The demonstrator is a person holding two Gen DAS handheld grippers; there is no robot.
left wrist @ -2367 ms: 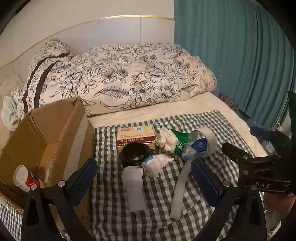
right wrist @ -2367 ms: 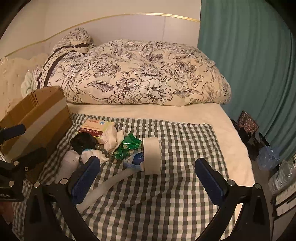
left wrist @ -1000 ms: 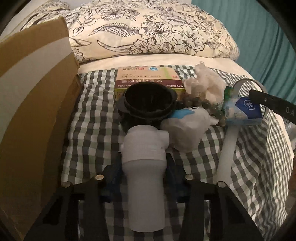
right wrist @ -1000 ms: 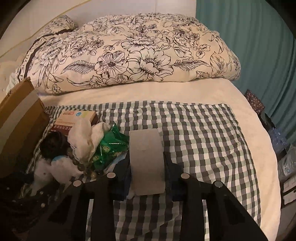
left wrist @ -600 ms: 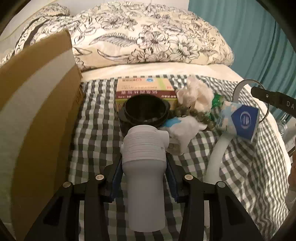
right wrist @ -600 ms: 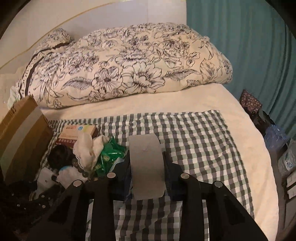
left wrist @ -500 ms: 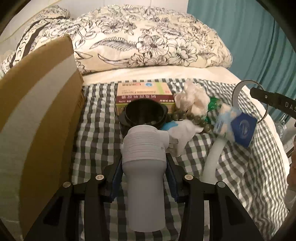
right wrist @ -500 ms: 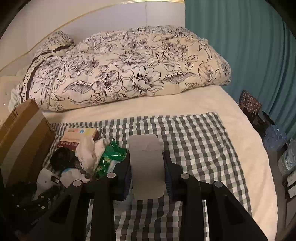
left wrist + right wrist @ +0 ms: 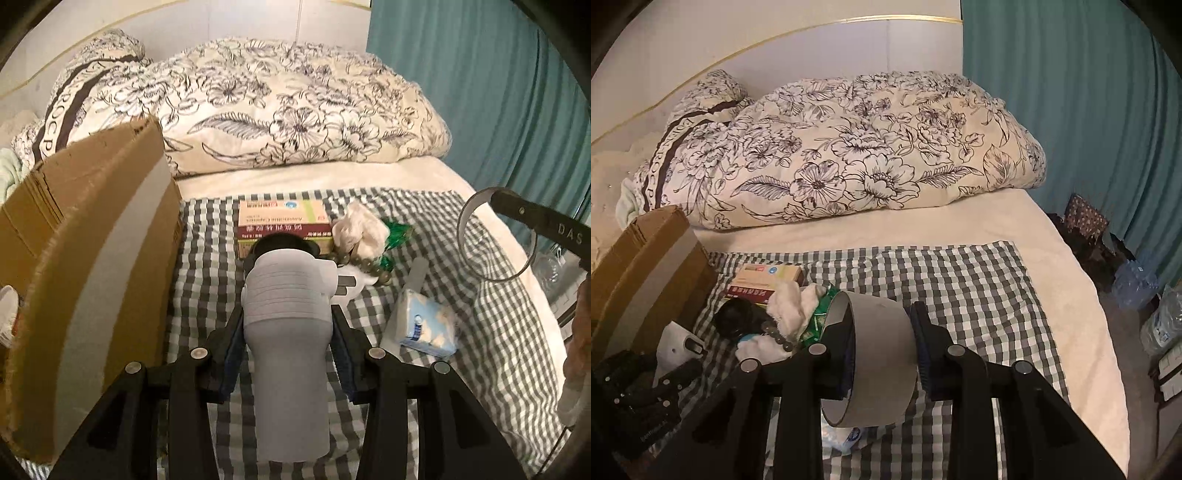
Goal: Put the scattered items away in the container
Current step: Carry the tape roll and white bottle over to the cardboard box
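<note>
My left gripper point(image 9: 287, 347) is shut on a white plastic bottle point(image 9: 290, 354) and holds it above the checked cloth, beside the open cardboard box point(image 9: 85, 236) on the left. My right gripper point(image 9: 879, 350) is shut on a roll of tape point(image 9: 877, 354), lifted off the cloth; the roll also shows in the left wrist view point(image 9: 495, 236). On the cloth lie a medicine carton point(image 9: 282, 221), a black cup point(image 9: 284, 243), a white cloth wad point(image 9: 360, 230), a green packet point(image 9: 395, 230), beads point(image 9: 373, 267) and a tissue pack point(image 9: 424, 326).
A floral duvet point(image 9: 849, 155) lies bunched across the back of the bed. A teal curtain point(image 9: 1071, 92) hangs on the right, with bags and bottles point(image 9: 1137, 284) on the floor below it. The box holds a white and red item point(image 9: 7, 310).
Both grippers closed on their items and lifted them: the left on the white bottle, the right on the tape roll. The tissue pack fell off the roll onto the cloth.
</note>
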